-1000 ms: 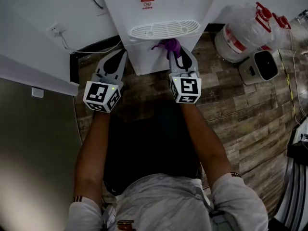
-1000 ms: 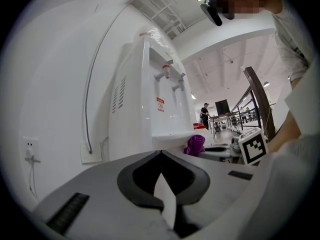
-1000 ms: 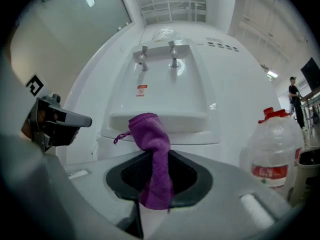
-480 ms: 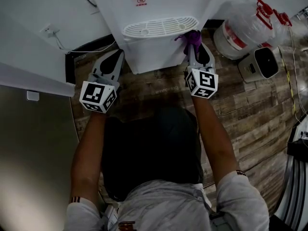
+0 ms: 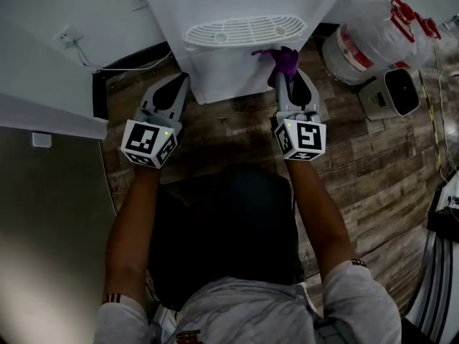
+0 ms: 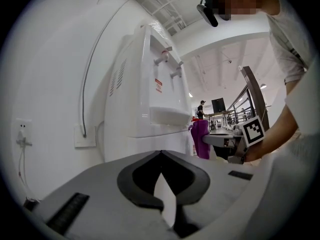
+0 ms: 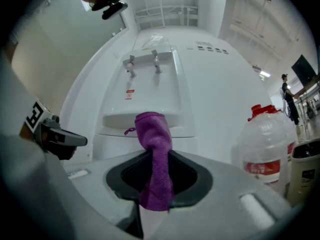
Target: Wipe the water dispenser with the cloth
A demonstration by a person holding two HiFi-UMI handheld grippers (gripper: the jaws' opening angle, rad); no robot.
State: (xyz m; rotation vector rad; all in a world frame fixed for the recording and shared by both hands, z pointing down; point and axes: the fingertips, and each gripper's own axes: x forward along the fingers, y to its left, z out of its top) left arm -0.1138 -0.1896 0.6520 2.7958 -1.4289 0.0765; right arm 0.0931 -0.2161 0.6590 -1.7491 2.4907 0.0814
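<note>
The white water dispenser [image 5: 229,20] stands against the wall, its drip tray [image 5: 244,31] jutting forward; it also fills the right gripper view [image 7: 150,89] and shows in the left gripper view [image 6: 155,94]. A purple cloth [image 5: 281,61] [image 7: 156,154] [image 6: 201,138] sticks out of my right gripper [image 5: 288,77], which is shut on it just below the tray's right end, at the dispenser's front panel. My left gripper [image 5: 174,86] [image 6: 161,156] is shut with nothing in it, held low by the dispenser's left front corner.
A large water bottle with red caps [image 5: 380,31] [image 7: 262,144] lies right of the dispenser, with a small grey appliance [image 5: 391,92] beside it. A wall socket and cable [image 5: 72,38] sit left. A grey cabinet [image 5: 50,213] lines the left side. The floor [image 5: 373,170] is wood plank.
My right gripper has carried the cloth from the middle of the front panel to below the tray's right end, then a little lower. The left gripper has barely moved.
</note>
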